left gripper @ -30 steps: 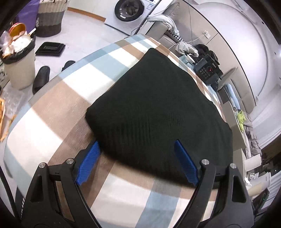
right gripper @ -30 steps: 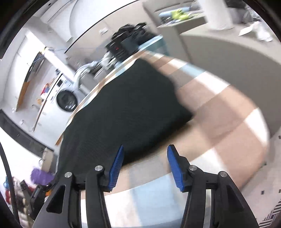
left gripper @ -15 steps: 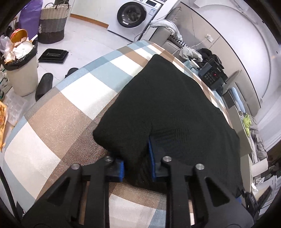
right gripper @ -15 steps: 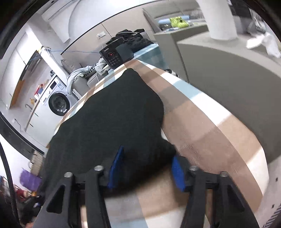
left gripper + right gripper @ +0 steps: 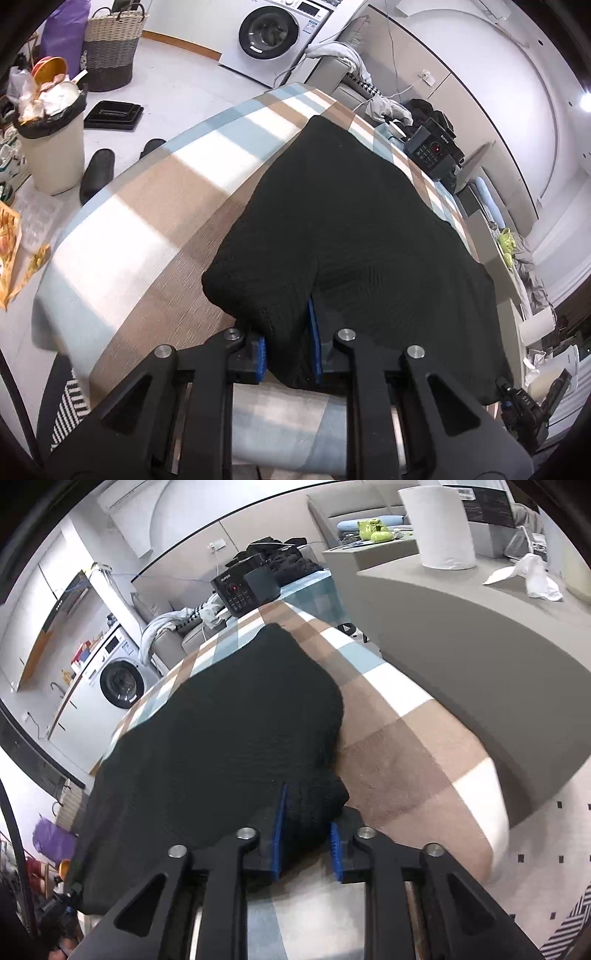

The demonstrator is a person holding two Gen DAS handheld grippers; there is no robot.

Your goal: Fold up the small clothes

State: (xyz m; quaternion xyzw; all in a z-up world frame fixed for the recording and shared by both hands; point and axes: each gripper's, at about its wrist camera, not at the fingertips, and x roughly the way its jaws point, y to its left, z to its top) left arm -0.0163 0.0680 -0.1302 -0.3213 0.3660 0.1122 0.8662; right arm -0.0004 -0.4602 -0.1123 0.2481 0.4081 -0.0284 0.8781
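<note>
A black knit garment [image 5: 354, 221] lies spread on the checked tablecloth [image 5: 155, 206]; it also shows in the right wrist view [image 5: 221, 731]. My left gripper [image 5: 288, 343] is shut on the garment's near left corner, with cloth bunched between the blue pads. My right gripper [image 5: 306, 834] is shut on the near right corner, which also bunches between its pads. Both corners are raised a little off the cloth.
A black device with a red light [image 5: 432, 151] sits at the table's far end. A bin [image 5: 51, 144], slippers [image 5: 96, 173] and a basket [image 5: 110, 55] stand on the floor to the left. A grey counter [image 5: 480, 646] with a paper roll [image 5: 439, 524] runs along the right.
Both grippers were open a second ago near the garment's front edge. They moved onto its two near corners and closed on them, the left first, and the corners now lift slightly.
</note>
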